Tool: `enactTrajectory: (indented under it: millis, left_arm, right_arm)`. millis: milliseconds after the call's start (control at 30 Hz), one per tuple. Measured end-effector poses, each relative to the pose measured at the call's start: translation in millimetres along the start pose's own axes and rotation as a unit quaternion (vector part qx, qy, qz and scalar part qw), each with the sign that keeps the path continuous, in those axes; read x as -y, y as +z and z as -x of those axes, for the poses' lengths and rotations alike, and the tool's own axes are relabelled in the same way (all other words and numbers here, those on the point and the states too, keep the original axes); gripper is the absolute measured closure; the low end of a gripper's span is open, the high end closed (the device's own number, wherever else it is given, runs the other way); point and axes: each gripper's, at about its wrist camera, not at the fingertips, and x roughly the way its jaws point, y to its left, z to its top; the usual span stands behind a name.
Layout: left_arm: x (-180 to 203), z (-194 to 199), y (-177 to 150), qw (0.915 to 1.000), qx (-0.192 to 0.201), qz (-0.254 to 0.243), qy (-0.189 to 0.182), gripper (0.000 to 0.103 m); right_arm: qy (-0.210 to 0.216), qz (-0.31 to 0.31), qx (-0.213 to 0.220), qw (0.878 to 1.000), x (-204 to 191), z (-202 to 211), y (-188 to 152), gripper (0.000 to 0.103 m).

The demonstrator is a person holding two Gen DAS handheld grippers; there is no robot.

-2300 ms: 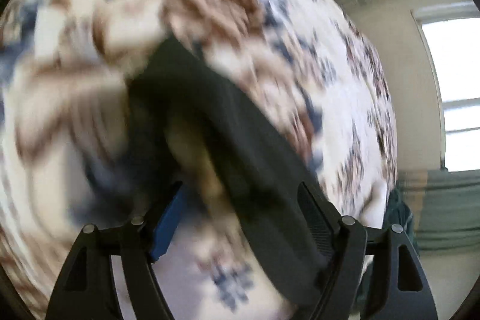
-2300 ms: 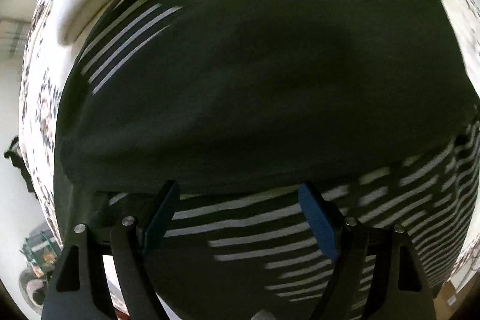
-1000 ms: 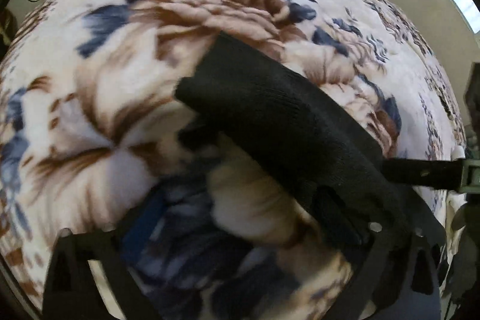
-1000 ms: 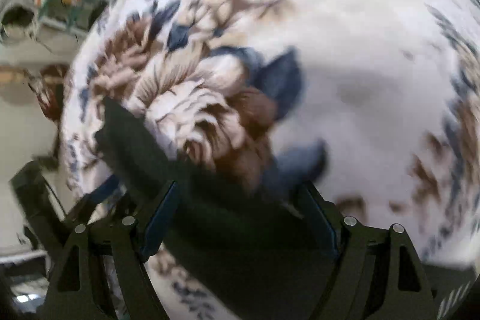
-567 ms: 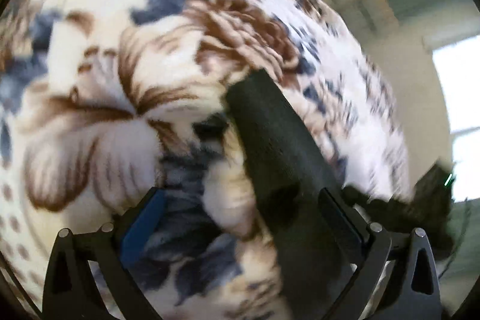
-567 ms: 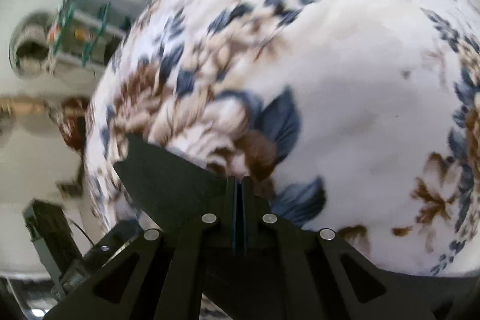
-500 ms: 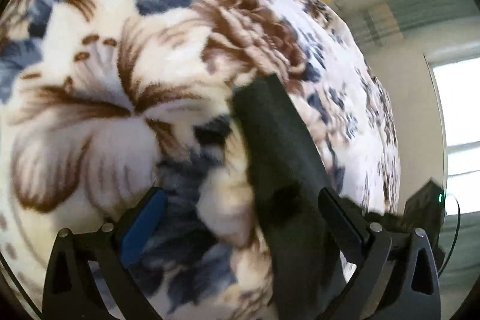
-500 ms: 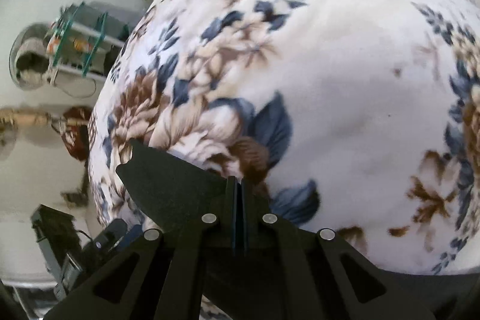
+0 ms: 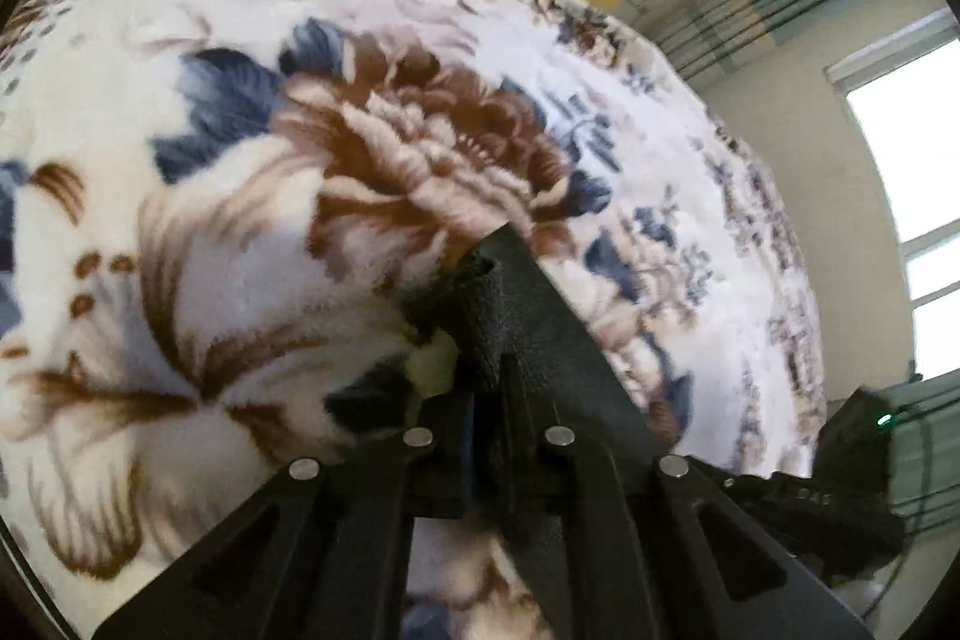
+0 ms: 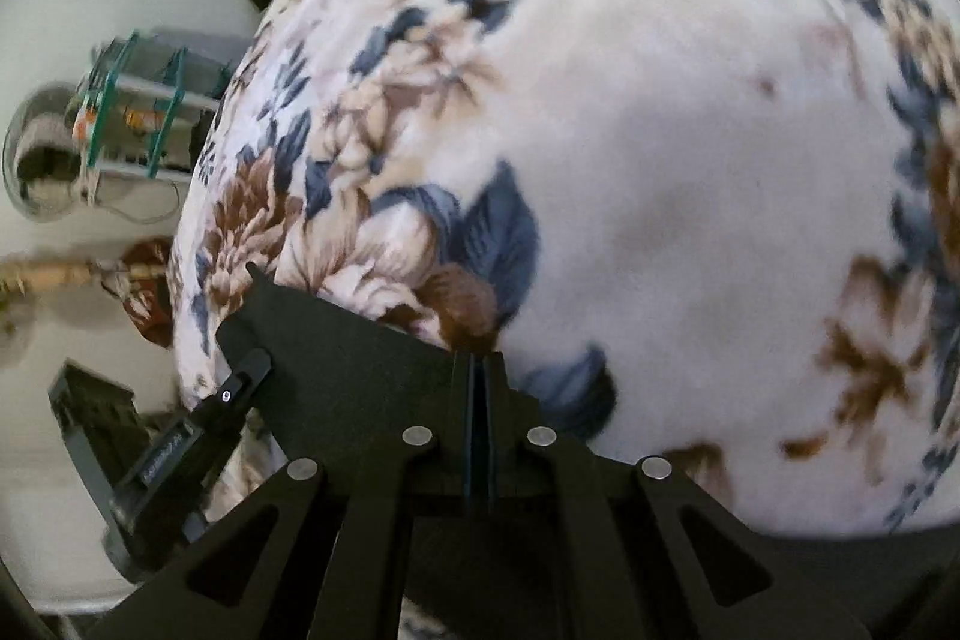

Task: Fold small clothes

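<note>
A home bedroom: a bed under a plush floral blanket (image 9: pixel 252 196), a bright window (image 9: pixel 918 148) with striped curtains (image 9: pixel 774 10), and a cluttered shelf rack (image 10: pixel 126 112).

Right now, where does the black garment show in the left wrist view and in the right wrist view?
Left wrist: the black garment runs from centre down to lower right, clamped in the left gripper.
Right wrist: it lies lower left of centre, clamped in the right gripper.
Shared landmark: the floral blanket beneath it in both.
</note>
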Motion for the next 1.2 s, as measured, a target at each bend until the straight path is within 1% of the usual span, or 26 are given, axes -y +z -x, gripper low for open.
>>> enactTrajectory:
  millis: [33,67,100,133,167,200,233,300,333,367,400,433,467,500,533,567,667,767,867,900,933,1000,1067,1100,1133,1200]
  left_arm:
    - [-5.0,3.1,0.6,0.9997,-0.009,0.020,-0.009,0.096]
    - [-8.1,3.1,0.7,0.9991,-0.017,0.036,-0.014,0.092]
    - [-14.8,3.0,-0.5,0.9979,-0.028,0.054,-0.023,0.078]
    - [-15.5,-0.3,-1.1,0.9969,-0.035,0.064,-0.032,0.066]
    - [-17.1,-1.8,-2.3,0.9961,-0.038,0.070,-0.038,0.045]
    - [-18.7,-4.7,-3.7,0.9949,-0.037,0.078,-0.052,0.041]
    - [-19.0,-6.6,-4.1,0.9943,-0.038,0.082,-0.057,0.041]
    - [-13.6,-15.7,-1.6,0.9954,-0.041,0.072,-0.048,0.041]
    - [-8.5,-18.0,0.3,0.9968,-0.034,0.059,-0.041,0.041]
    - [-0.5,-19.3,2.7,0.9987,-0.023,0.038,-0.026,0.043]
    - [6.3,-20.4,4.2,0.9996,-0.018,0.019,-0.013,0.046]
    - [16.5,-21.3,5.4,0.9999,-0.010,-0.010,0.007,0.058]
    - [28.7,-23.1,6.5,0.9985,-0.007,-0.044,0.032,0.092]
    - [36.4,-25.3,7.0,0.9966,-0.009,-0.064,0.050,0.098]
    - [45.3,-26.4,7.0,0.9943,-0.009,-0.085,0.064,0.097]
    - [52.8,-24.3,6.4,0.9927,-0.005,-0.100,0.068,0.097]
    - [84.4,-9.2,-0.7,0.9859,0.010,-0.149,0.076,0.098]
    - [128.6,11.9,-21.4,0.9746,0.018,-0.211,0.072,0.098]
    - [188.2,32.9,-62.2,0.9565,0.011,-0.288,0.047,0.098]
    - [204.8,37.9,-77.5,0.9509,0.005,-0.308,0.033,0.098]
    - [231.5,45.8,-105.3,0.9403,-0.006,-0.340,0.019,0.098]
    - [265.9,54.8,-144.3,0.9241,-0.022,-0.382,-0.005,0.098]
    - [305.9,62.7,-198.0,0.9055,-0.043,-0.421,-0.034,0.098]
    - [321.1,64.1,-221.6,0.8979,-0.056,-0.434,-0.048,0.098]
    - [341.0,64.8,-257.5,0.8865,-0.074,-0.452,-0.064,0.098]
    - [364.5,62.4,-306.4,0.8735,-0.105,-0.467,-0.086,0.098]
  right_arm:
    - [-0.002,-0.015,0.001,1.000,5.9,5.8,-2.9,0.078]
    - [-0.002,-0.031,0.009,0.999,11.1,12.5,-6.8,0.049]
    - [-0.009,-0.046,0.023,0.999,18.9,22.9,-13.4,0.037]
    - [-0.010,-0.073,0.047,0.996,32.1,38.6,-25.6,0.028]
    - [-0.008,-0.094,0.061,0.994,43.2,49.7,-36.7,0.027]
    - [-0.012,-0.120,0.073,0.990,56.9,61.0,-50.6,0.027]
    - [-0.018,-0.150,0.085,0.985,73.5,73.4,-68.5,0.027]
    - [-0.035,-0.214,0.112,0.970,109.9,97.4,-109.9,0.021]
    - [-0.047,-0.247,0.125,0.960,128.2,109.0,-133.1,0.017]
    - [-0.059,-0.269,0.133,0.952,140.4,117.3,-149.7,0.016]
    - [-0.082,-0.296,0.145,0.940,156.2,128.6,-172.0,0.016]
    - [-0.124,-0.321,0.151,0.927,170.7,139.6,-195.0,0.013]
    - [-0.165,-0.339,0.152,0.914,180.9,147.7,-211.9,0.007]
    - [-0.213,-0.359,0.154,0.896,194.6,158.2,-235.2,0.004]
    - [-0.232,-0.366,0.153,0.888,203.1,163.2,-249.1,0.001]
    - [-0.264,-0.373,0.146,0.877,214.0,168.5,-266.1,0.001]
    - [-0.316,-0.375,0.131,0.862,237.7,176.9,-300.7,0.001]
    - [-0.318,-0.399,0.128,0.850,257.6,184.9,-329.6,0.001]
    - [-0.318,-0.418,0.135,0.840,272.2,196.9,-356.4,0.001]
    - [-0.307,-0.421,0.140,0.842,278.9,203.9,-364.2,0.001]
    - [-0.298,-0.423,0.142,0.844,283.9,210.4,-370.9,0.001]
    - [-0.278,-0.429,0.151,0.846,296.3,223.0,-383.0,0.001]
    - [-0.251,-0.435,0.162,0.849,308.0,234.5,-398.3,0.001]
    - [-0.230,-0.442,0.169,0.850,313.2,239.9,-406.5,0.001]
    - [-0.210,-0.450,0.173,0.850,317.9,244.2,-413.2,0.001]
    - [-0.158,-0.468,0.190,0.848,336.0,254.8,-433.1,0.001]
